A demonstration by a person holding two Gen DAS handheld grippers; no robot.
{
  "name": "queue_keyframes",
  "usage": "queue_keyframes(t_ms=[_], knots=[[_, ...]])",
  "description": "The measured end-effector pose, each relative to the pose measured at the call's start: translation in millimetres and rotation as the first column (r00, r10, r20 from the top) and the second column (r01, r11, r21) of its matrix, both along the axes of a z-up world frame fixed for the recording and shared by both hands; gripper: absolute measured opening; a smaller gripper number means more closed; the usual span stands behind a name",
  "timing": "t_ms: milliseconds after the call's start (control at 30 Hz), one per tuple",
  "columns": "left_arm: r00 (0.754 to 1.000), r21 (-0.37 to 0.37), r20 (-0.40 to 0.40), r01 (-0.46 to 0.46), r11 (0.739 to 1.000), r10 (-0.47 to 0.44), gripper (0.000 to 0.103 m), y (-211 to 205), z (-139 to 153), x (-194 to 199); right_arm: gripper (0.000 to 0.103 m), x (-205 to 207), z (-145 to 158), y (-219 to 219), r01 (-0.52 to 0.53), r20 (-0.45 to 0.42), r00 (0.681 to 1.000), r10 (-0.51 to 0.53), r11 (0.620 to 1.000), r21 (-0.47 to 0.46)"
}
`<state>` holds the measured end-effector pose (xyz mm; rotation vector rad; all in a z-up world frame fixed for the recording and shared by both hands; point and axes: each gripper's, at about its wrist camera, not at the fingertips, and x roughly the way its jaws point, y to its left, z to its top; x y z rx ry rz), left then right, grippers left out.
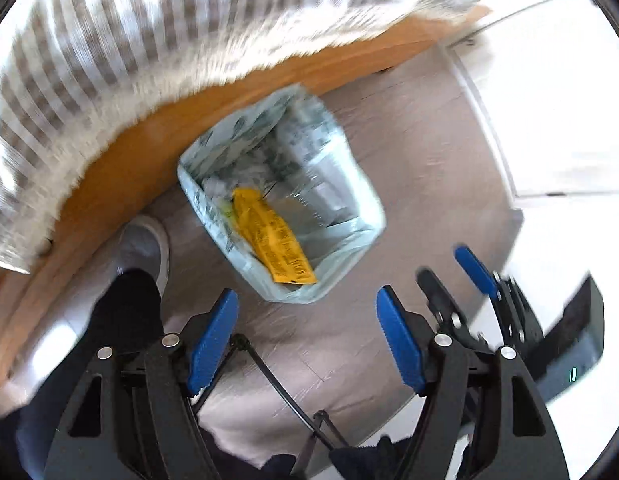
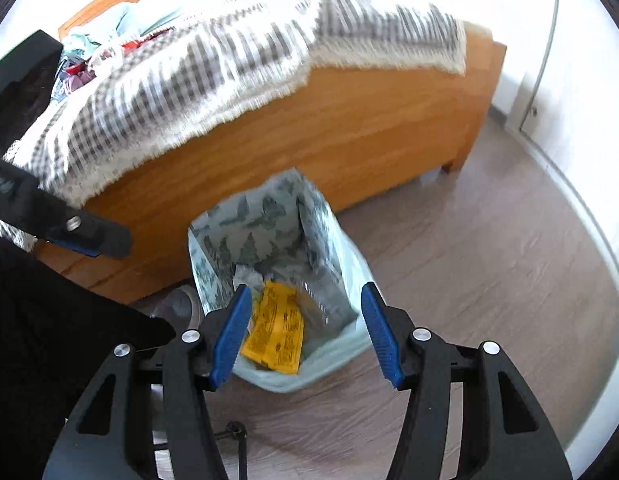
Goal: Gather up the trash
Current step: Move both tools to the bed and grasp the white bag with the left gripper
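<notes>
A bin lined with a pale green tree-print bag (image 1: 237, 140) (image 2: 249, 220) stands on the floor against the bed. Inside lie a yellow wrapper (image 1: 273, 236) (image 2: 275, 332) and some crumpled white paper (image 1: 215, 190) (image 2: 245, 276). My left gripper (image 1: 305, 300) hovers above the bin's near edge, open, with nothing between its blue pads. My right gripper (image 2: 306, 292) hangs over the bin as well, open and empty. In the left wrist view the right gripper (image 1: 453, 276) shows at the right. In the right wrist view the left gripper (image 2: 89, 240) shows at the left.
A wooden bed frame (image 1: 149, 160) (image 2: 329, 128) runs behind the bin, with a grey-checked blanket (image 1: 109, 40) (image 2: 189, 72) hanging over it. Colourful clutter (image 2: 81, 64) lies on the bed's far left. A person's grey shoe (image 1: 143, 248) and dark trouser leg (image 1: 125, 312) stand left of the bin.
</notes>
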<state>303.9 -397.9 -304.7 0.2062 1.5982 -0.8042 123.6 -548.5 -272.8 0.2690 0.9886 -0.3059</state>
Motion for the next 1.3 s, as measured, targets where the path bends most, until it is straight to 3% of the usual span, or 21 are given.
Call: queue_keyframes(t_ms=[100, 167, 267, 433, 467, 500, 567, 600, 633, 767, 800, 833, 900, 967, 1033, 1100, 1200, 1233, 1267, 1300], knots=[[0.997, -0.113, 0.065, 0.059, 0.992, -0.052, 0.069, 18, 44, 7, 0.055, 18, 29, 5, -0.003, 0.026, 1.0, 0.004, 0.999, -0.034], [0.983, -0.173, 0.178, 0.08, 0.982, -0.049, 0.076, 35, 72, 18, 0.055, 33, 48, 10, -0.009, 0.055, 0.998, 0.012, 0.998, -0.055], [0.924, -0.202, 0.382, 0.075, 0.977, 0.008, 0.076, 62, 107, 43, 0.055, 60, 75, 22, -0.027, 0.098, 0.995, 0.036, 0.995, -0.092], [0.858, -0.289, 0.472, -0.067, 0.955, 0.203, 0.076, 116, 148, 116, 0.055, 111, 116, 51, -0.082, 0.172, 0.98, 0.102, 0.989, -0.12], [0.835, -0.294, 0.494, -0.101, 0.95, 0.242, 0.076, 126, 155, 132, 0.055, 122, 122, 58, -0.098, 0.185, 0.975, 0.12, 0.987, -0.125], [0.795, -0.293, 0.537, -0.139, 0.946, 0.283, 0.076, 138, 162, 148, 0.057, 133, 129, 66, -0.116, 0.197, 0.97, 0.141, 0.984, -0.133], [0.682, -0.273, 0.642, -0.223, 0.936, 0.35, 0.076, 162, 171, 179, 0.059, 154, 140, 82, -0.149, 0.216, 0.96, 0.18, 0.977, -0.153], [0.641, -0.272, 0.671, -0.255, 0.928, 0.373, 0.076, 173, 173, 193, 0.059, 165, 144, 91, -0.169, 0.221, 0.954, 0.203, 0.972, -0.163], [0.615, -0.268, 0.685, -0.284, 0.92, 0.39, 0.076, 185, 172, 209, 0.059, 176, 147, 101, -0.188, 0.223, 0.949, 0.225, 0.967, -0.173], [0.587, -0.283, 0.663, -0.379, 0.881, 0.466, 0.076, 241, 172, 274, 0.059, 219, 154, 136, -0.268, 0.215, 0.925, 0.312, 0.94, -0.211], [0.572, -0.278, 0.677, -0.384, 0.881, 0.463, 0.076, 255, 173, 288, 0.059, 229, 155, 145, -0.288, 0.212, 0.919, 0.332, 0.933, -0.216], [0.538, -0.276, 0.697, -0.408, 0.87, 0.473, 0.076, 272, 173, 300, 0.059, 238, 155, 153, -0.307, 0.21, 0.912, 0.353, 0.926, -0.221], [0.478, -0.291, 0.703, -0.483, 0.826, 0.527, 0.076, 305, 168, 326, 0.059, 257, 156, 167, -0.339, 0.209, 0.898, 0.388, 0.911, -0.233], [0.441, -0.323, 0.669, -0.553, 0.768, 0.598, 0.076, 342, 157, 355, 0.059, 276, 155, 181, -0.365, 0.21, 0.886, 0.413, 0.901, -0.236], [0.437, -0.309, 0.648, -0.598, 0.739, 0.624, 0.075, 368, 143, 379, 0.059, 291, 154, 193, -0.386, 0.214, 0.875, 0.434, 0.893, -0.233], [0.449, -0.28, 0.639, -0.621, 0.732, 0.625, 0.075, 382, 132, 401, 0.059, 305, 154, 206, -0.408, 0.22, 0.862, 0.456, 0.883, -0.232], [0.497, -0.283, 0.615, -0.585, 0.76, 0.611, 0.063, 388, 123, 422, 0.059, 326, 154, 226, -0.44, 0.225, 0.842, 0.491, 0.865, -0.24], [0.522, -0.262, 0.617, -0.57, 0.779, 0.589, 0.053, 386, 119, 426, 0.059, 334, 154, 232, -0.45, 0.222, 0.835, 0.503, 0.858, -0.249], [0.547, -0.246, 0.617, -0.55, 0.798, 0.566, 0.036, 384, 114, 430, 0.059, 341, 153, 238, -0.458, 0.218, 0.829, 0.514, 0.85, -0.261], [0.564, -0.237, 0.605, -0.547, 0.803, 0.562, 0.022, 383, 110, 434, 0.059, 349, 153, 243, -0.464, 0.216, 0.825, 0.522, 0.844, -0.268]])
